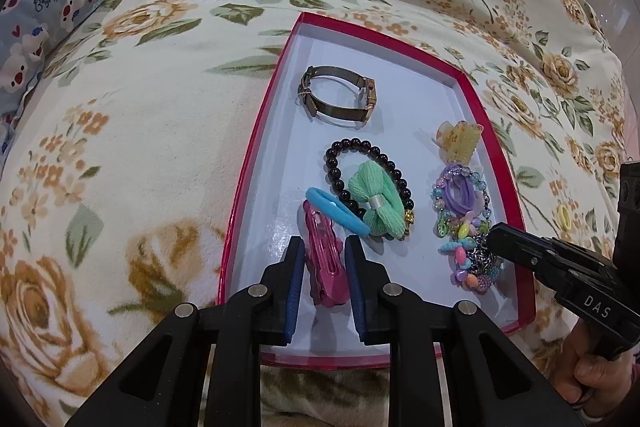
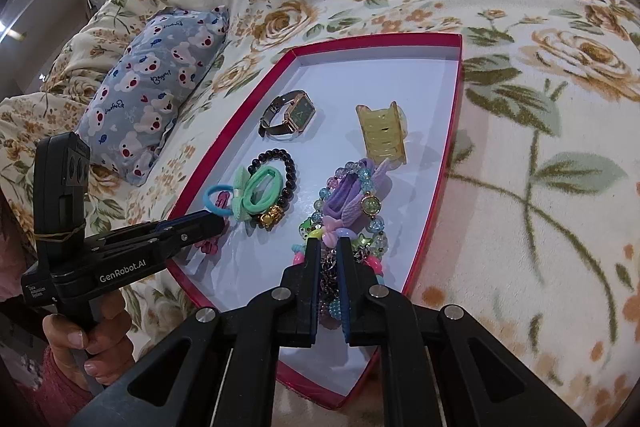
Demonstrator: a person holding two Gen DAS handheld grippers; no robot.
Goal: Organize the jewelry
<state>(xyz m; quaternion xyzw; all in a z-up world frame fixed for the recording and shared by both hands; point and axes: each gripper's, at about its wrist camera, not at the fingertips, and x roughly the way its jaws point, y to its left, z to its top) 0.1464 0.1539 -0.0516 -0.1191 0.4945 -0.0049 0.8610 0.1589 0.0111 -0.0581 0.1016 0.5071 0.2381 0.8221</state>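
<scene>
The left gripper (image 1: 324,267) is clamped on a pink clip (image 1: 325,259), its blue pads (image 1: 295,291) pressing the clip's long sides low in the red box (image 1: 496,131), at about 7 o'clock of the box floor in the left view. The clip looks like hard glossy plastic: light, stiff, apt to slip if pinched at a tapered end, so the flat middle is the safer hold.

The right gripper (image 2: 329,267) is all but closed on a charm chain (image 2: 329,269) at 5 o'clock of the box in the left view; the metal links sit between its narrow jaws. That piece should be limp and tangly, heavier than the rest, and will dangle and snag its neighbours when raised. Its beads probably chip easily.

Outward from the clip, toward 12 o'clock: one blue hair tie (image 1: 336,213), one green bow tie (image 1: 376,205) lying on one black bead bracelet (image 1: 340,163), then one watch (image 1: 338,99). At 2 o'clock lies one yellow claw clip (image 1: 458,141), with one pastel bead bracelet (image 1: 460,193) round a purple tie below it.

One small yellow ring (image 1: 563,218) lies on the floral blanket (image 1: 160,107) outside the box at 3 o'clock. One pillow (image 2: 152,91).
</scene>
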